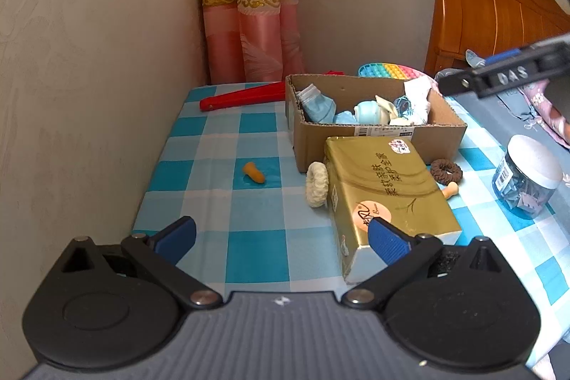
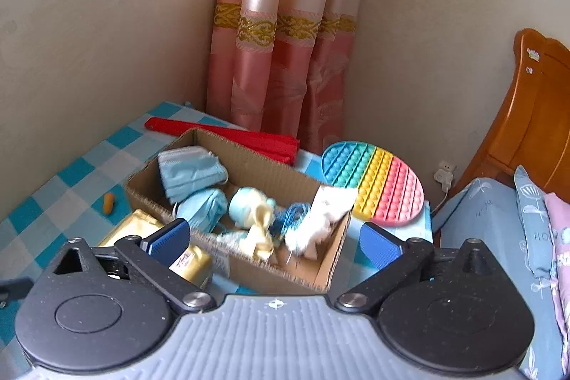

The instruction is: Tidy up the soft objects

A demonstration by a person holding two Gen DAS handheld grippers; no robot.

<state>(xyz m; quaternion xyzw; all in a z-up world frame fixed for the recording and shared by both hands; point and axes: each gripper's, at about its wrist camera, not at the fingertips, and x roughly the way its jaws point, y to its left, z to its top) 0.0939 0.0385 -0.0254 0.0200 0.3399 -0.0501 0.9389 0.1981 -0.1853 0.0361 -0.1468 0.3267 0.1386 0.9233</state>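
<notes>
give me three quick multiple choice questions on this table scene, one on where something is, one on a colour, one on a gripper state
1. Where is the orange earplug?
A. in the cardboard box
B. on the checked tablecloth, left of the box
C. on the gold box

2. What colour is the scrunchie lying right of the gold box?
A. brown
B. green
C. red

3. How is the left hand-held gripper?
A. shut on a mask
B. shut on nothing
C. open, holding nothing

Answers: 1 B, it lies alone on the tablecloth, outside the cardboard box. 2 A, it is dark brown. 3 C, its blue pads stand wide apart with nothing between.
</notes>
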